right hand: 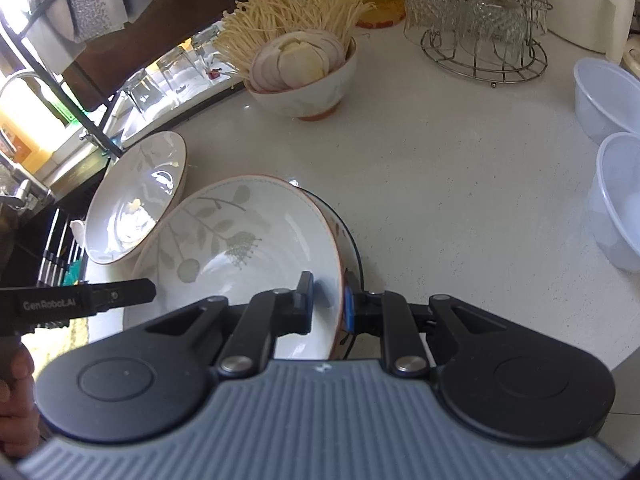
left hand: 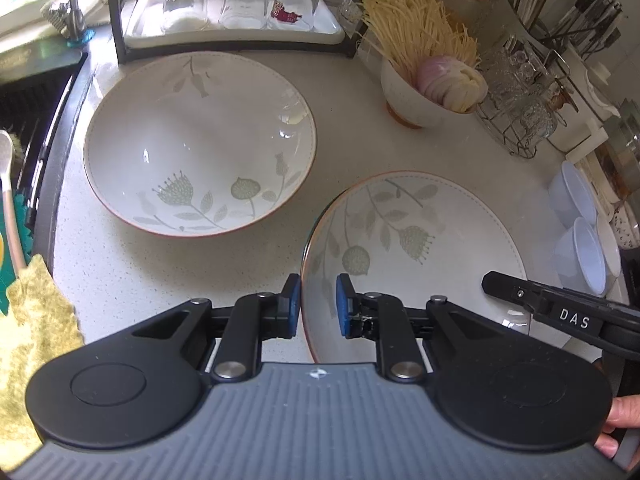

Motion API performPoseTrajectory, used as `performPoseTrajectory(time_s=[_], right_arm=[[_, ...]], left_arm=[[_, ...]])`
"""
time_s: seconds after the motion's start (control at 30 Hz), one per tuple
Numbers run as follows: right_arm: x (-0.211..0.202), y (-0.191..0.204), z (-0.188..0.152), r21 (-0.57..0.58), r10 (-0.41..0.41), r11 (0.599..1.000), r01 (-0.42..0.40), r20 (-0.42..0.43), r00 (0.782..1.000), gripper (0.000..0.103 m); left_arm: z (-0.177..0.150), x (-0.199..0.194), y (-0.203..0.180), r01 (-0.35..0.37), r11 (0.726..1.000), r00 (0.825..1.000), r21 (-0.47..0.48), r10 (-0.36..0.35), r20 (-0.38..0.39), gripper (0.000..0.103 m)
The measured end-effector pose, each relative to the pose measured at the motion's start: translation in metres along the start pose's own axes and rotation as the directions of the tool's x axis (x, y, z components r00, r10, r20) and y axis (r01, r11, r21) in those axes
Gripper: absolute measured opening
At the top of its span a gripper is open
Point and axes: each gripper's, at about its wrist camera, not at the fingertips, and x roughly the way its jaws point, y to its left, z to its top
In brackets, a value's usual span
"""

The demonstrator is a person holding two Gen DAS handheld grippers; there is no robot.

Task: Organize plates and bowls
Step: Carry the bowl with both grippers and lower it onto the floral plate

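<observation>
Sink edge and a yellow cloth sit far left, then one floral bowl rests empty on the white bench below the rack of upturned glasses. Next comes a second floral bowl, tilted, its left rim pinched by the left tongs and its right rim pinched by the right tongs, a darker-rimmed dish showing behind it. Further right stand a small bowl of noodles and sliced onion and two pale plastic bowls.
</observation>
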Motion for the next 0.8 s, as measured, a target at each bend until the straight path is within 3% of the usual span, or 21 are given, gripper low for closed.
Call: performPoseTrajectory(time_s=[0.27, 0.37, 0.8], right_arm=[[0.005, -0.002, 0.003, 0.034, 0.011, 0.999, -0.01, -0.011, 1.0, 0.02], [0.004, -0.008, 0.005, 0.112, 0.02, 0.994, -0.015, -0.041, 0.999, 0.02], [-0.024, -0.01, 0.009, 0.114, 0.007, 0.993, -0.013, 0.052, 0.999, 0.019]], left_arm=[[0.003, 0.005, 0.003, 0.002, 1.0, 1.0, -0.029, -0.002, -0.008, 0.022], [0.006, 0.002, 0.003, 0.011, 1.0, 1.0, -0.029, -0.011, -0.002, 0.022], [0.005, -0.014, 0.004, 0.026, 0.998, 0.999, -0.049, -0.025, 0.024, 0.023]])
